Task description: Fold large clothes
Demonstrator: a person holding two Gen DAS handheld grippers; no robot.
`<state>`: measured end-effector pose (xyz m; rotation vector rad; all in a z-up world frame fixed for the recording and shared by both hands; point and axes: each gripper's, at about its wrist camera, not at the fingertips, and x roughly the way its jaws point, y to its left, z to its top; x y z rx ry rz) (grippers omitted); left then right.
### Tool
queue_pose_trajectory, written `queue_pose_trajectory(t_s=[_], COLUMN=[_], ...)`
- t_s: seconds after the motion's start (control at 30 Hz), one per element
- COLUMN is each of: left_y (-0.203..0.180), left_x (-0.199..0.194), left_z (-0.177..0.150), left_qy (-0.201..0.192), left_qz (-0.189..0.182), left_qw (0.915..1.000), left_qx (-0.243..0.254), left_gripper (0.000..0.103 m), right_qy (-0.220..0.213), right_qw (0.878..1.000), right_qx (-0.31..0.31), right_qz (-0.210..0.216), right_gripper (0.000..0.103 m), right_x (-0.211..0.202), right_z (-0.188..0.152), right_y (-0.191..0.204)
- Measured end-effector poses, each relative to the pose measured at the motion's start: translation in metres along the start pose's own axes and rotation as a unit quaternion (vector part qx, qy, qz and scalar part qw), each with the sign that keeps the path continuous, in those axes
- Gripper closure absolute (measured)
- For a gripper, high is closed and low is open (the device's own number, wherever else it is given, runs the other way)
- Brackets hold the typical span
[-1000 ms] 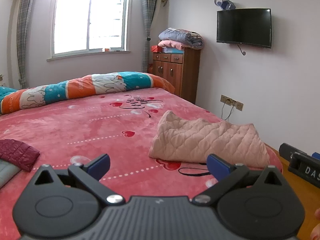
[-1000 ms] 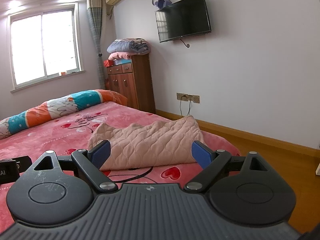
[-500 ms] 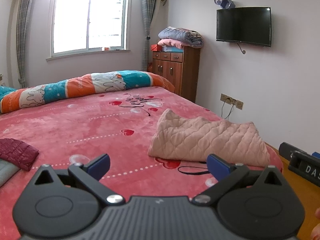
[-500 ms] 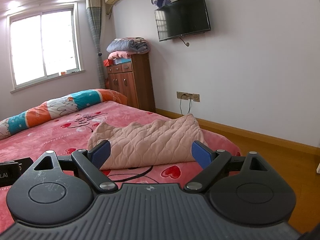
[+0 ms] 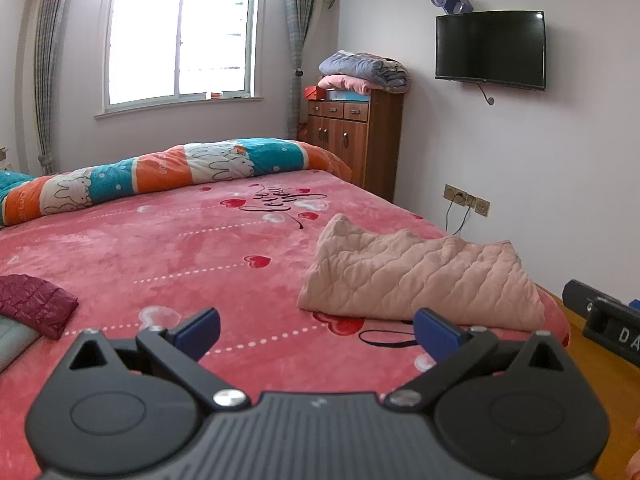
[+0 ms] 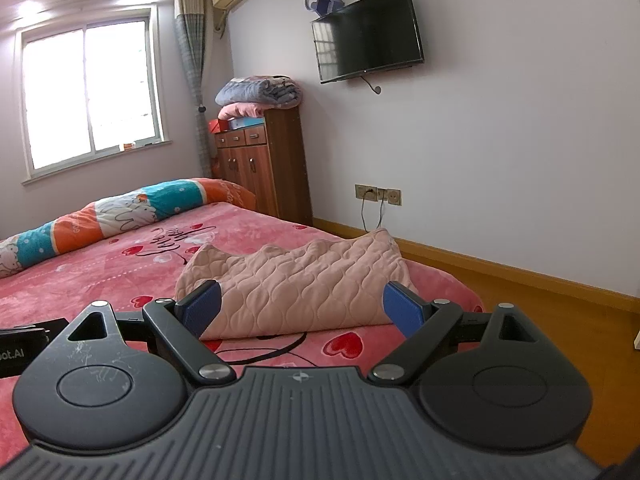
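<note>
Left view: left gripper (image 5: 316, 334) is hovering low over the bed (image 5: 168, 256), jaws spread wide, nothing btwn them.
Garment, left view: pink quilted garment (image 5: 420, 276) is lying near the bed's right edge, ahead and to the right of the gripper, not touching it. Looks folded over at least once into a thick bundle; top edge is bumpy, not squared.
Other cloth, left view: dark red piece (image 5: 34, 304) is sitting at the far left w/ a grey piece (image 5: 12, 340) just beside it; well apart from the pink one.
Right view: right gripper (image 6: 302, 310) is pointing straight at the garment (image 6: 304, 288), jaws wide, holding nothing. Fingers are framing the bundle's near edge, but can't tell if they're touching it.
Progress: judging by the shape, the fold is partly done, maybe mostly. Left to do, prob.: tidying the uneven far edge, or one more fold to make it compact. Neither gripper is gripping cloth, so next step hasn't started.
</note>
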<state>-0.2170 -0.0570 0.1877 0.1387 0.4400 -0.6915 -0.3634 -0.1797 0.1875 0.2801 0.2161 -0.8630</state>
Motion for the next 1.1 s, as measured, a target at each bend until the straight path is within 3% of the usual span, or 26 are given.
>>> queue_pose_trajectory(t_s=[0.77,1.1], left_y=[0.019,0.049], left_x=[0.025,0.054], left_z=[-0.011,-0.025], left_qy=[0.018,0.04], left_qz=[0.012,0.049], left_qw=[0.9995,0.9973], left_qx=[-0.022,-0.038], left_gripper=[0.001,0.001], right_qy=[0.003,0.018], right_qw=[1.0,0.999], right_qx=[-0.016,-0.029], right_qz=[0.015,0.042], right_gripper=[0.0,0.0], right_x=[0.021,0.044], right_z=[0.0,-0.003], right_y=[0.006,0.026])
